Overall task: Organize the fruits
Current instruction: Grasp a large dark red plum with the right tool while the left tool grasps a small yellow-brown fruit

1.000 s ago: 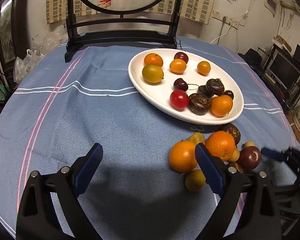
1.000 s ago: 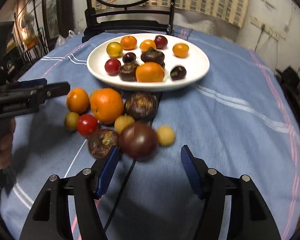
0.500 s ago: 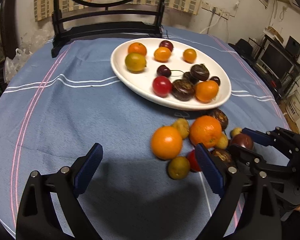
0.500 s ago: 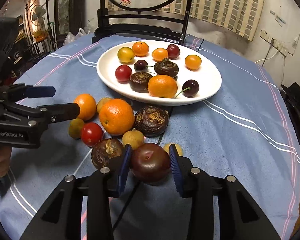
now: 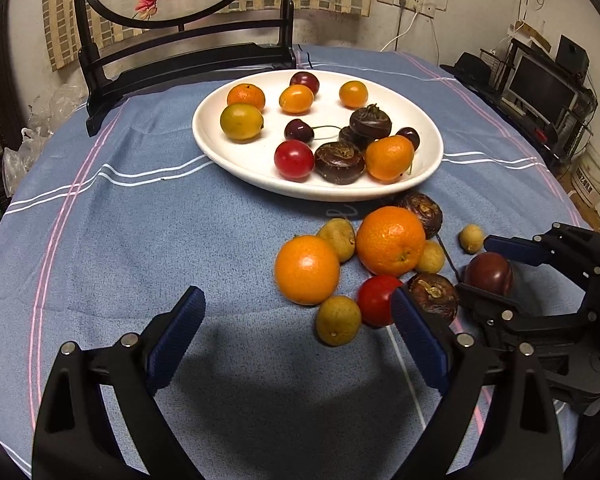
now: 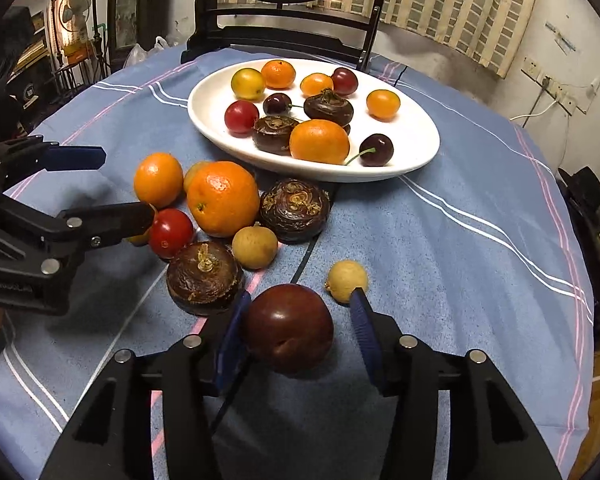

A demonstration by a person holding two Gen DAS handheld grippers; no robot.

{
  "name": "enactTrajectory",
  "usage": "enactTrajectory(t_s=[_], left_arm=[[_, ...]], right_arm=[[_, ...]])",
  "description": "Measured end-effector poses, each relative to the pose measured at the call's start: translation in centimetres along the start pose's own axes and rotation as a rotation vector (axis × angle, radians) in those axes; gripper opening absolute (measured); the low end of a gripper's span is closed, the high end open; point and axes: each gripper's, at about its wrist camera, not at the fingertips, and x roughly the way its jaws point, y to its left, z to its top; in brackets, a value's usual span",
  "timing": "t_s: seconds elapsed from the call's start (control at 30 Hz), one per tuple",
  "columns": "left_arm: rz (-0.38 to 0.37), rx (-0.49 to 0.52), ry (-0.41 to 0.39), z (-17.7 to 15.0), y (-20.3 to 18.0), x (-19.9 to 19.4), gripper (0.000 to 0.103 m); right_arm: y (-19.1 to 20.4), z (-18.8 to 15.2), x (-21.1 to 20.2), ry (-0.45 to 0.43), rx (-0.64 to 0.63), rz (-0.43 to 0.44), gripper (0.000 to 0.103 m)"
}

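1. Left zone: the blue tablecloth [image 5: 140, 220] lies bare from its left edge to the fruit pile, the widest free room in the left wrist view. A dark chair [image 5: 180, 60] stands at the far edge.
2. Left gripper [image 5: 296, 300]: I read its fingers as spread wide, pinching nothing, low over the cloth. Its right finger tip covers part of the red tomato [image 5: 375, 300].
3. Centre: the white plate [image 5: 216, 152] holds small oranges, cherries, a tomato and dark water chestnuts. Its near rim lies just beside the loose pile.
4. Loose pile: two oranges [image 5: 307, 269] [image 5: 390, 240] lie side by side on the cloth, ringed by small yellow fruits and two water chestnuts.
5. Right gripper [image 6: 298, 296]: the fingers straddle the dark plum [image 6: 288, 328], which rests on the cloth. The left pad touches it; the right pad stands apart, so there is no pinch.
6. Clearances: a water chestnut [image 6: 204, 278] sits just outside the left finger, a pale longan [image 6: 345, 281] at the right fingertip.
7. Right zone: bare cloth runs to the table's right edge.
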Motion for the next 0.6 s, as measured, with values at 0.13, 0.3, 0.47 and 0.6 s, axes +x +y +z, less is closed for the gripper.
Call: enactTrajectory(t_s=[0.13,0.3,0.47,0.6], left_arm=[[-0.001,0.004,0.005,0.0,-0.1,0.1,0.092],[0.000,0.031,0.001,-0.4,-0.8,0.2,0.092],[0.023,0.116,-0.009,-0.9,-2.2,0.4,0.086],[-0.017,0.156,0.030,-1.3,-2.7,0.8,0.056]], right_arm=[[0.4,-0.2,-0.6,-0.008,-0.012,0.013,0.039],[-1.4,0.2,-1.9,-0.066,0.084,0.069,0.039],[-2.3,0.3,-2.4,-0.091,0.134,0.089,0.039],[-2.4,0.3,-2.3,-0.092,0.134,0.087,0.039]])
